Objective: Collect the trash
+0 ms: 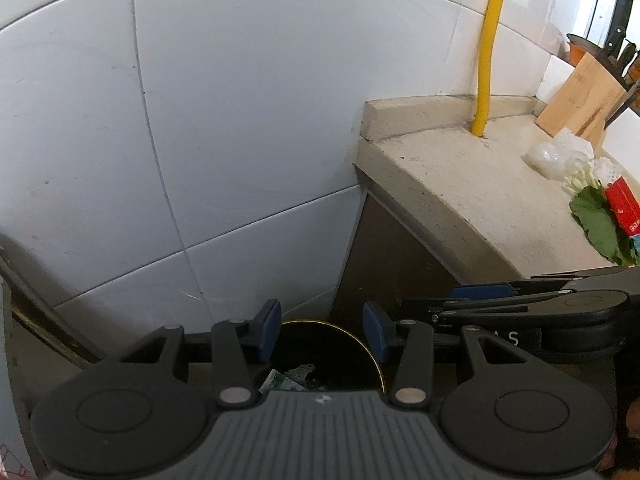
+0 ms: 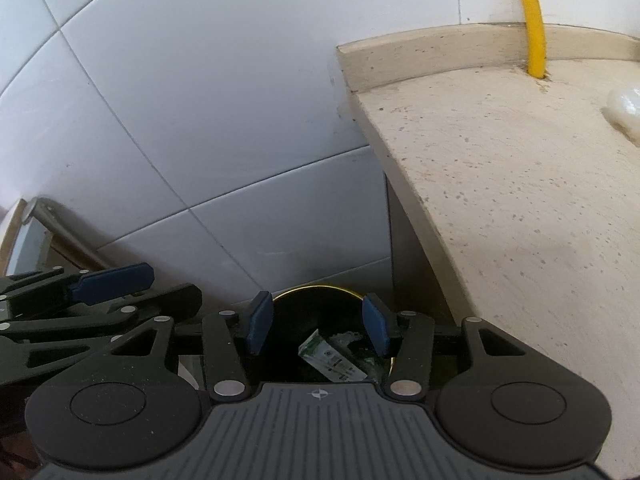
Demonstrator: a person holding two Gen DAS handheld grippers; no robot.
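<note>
A black bin with a gold rim [image 1: 344,330] stands on the floor between the tiled wall and the counter's end. In the right wrist view the bin rim [image 2: 316,289] rings a green and white carton [image 2: 332,356] lying inside among scraps. My left gripper [image 1: 322,334] hangs open above the bin with nothing between its blue pads. Beside it, my right gripper [image 2: 318,324] is also open and empty over the bin. Each shows in the other's view: the right gripper [image 1: 452,304] at the right, the left gripper [image 2: 132,292] at the left. On the counter lie a red box [image 1: 622,210], a green leaf [image 1: 596,224] and white plastic [image 1: 546,158].
The beige stone counter [image 2: 520,200] juts out to the right of the bin. A yellow pipe [image 1: 488,60] rises from its back corner. A wooden knife block [image 1: 588,96] stands at the far right. White wall tiles [image 1: 240,120] fill the left.
</note>
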